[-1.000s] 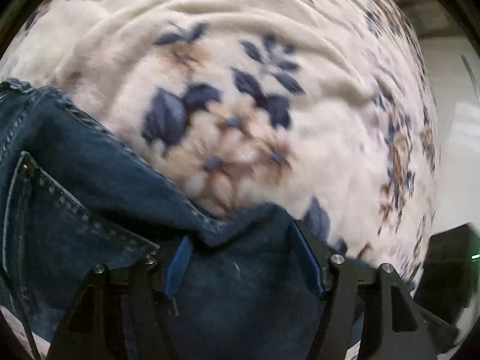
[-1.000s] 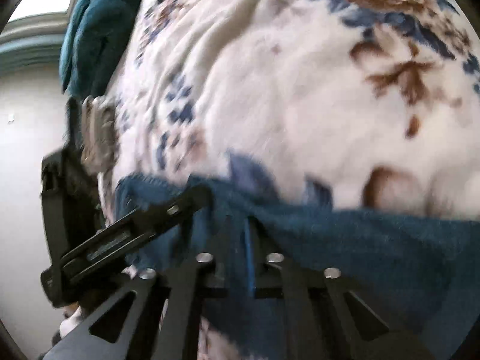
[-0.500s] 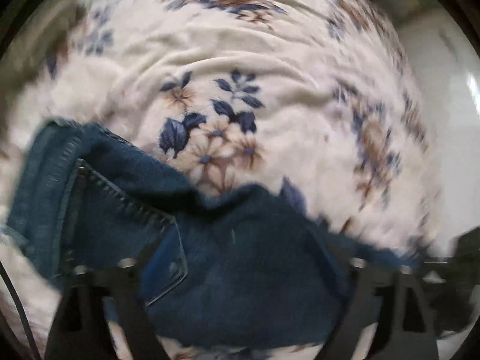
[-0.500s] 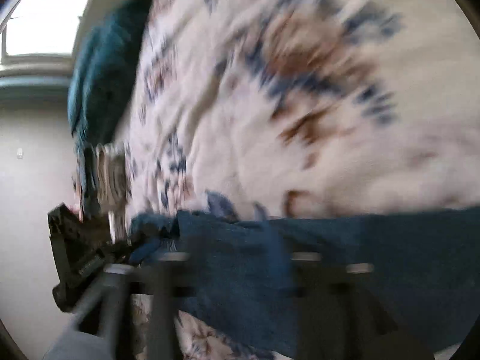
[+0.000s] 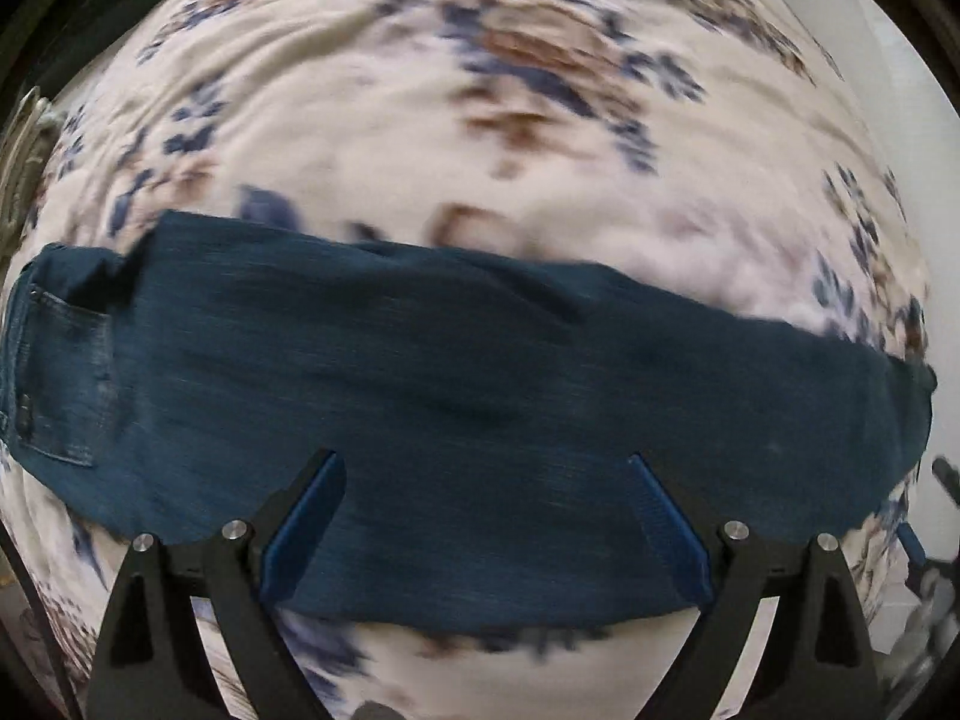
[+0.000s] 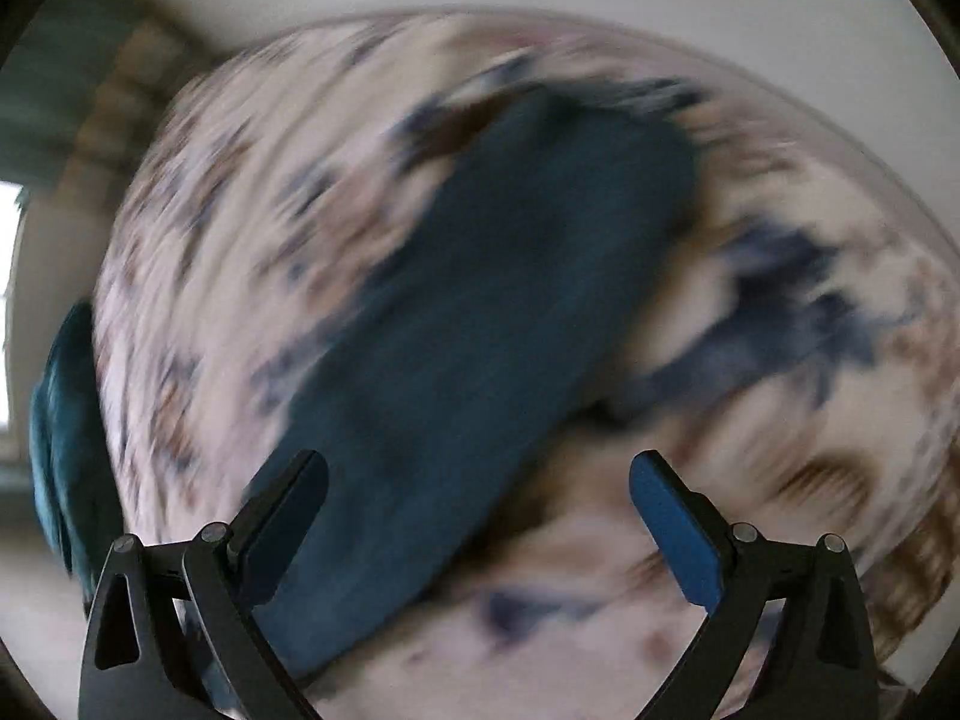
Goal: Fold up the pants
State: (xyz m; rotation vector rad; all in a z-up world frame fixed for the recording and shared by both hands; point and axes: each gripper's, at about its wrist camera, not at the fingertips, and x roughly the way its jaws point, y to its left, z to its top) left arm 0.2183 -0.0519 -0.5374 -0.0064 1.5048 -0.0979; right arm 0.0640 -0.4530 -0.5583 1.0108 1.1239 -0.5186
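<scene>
Pants (image 5: 480, 396) lie flat below the left hand-held gripper (image 5: 486, 516) — unheld.

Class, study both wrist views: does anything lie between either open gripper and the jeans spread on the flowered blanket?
Nothing visible does. The left gripper is open directly over the jeans, with only air between. The right gripper is also open, the jeans partly between its fingers. Only the flowered blanket surrounds them, though the right view is blurred.
</scene>
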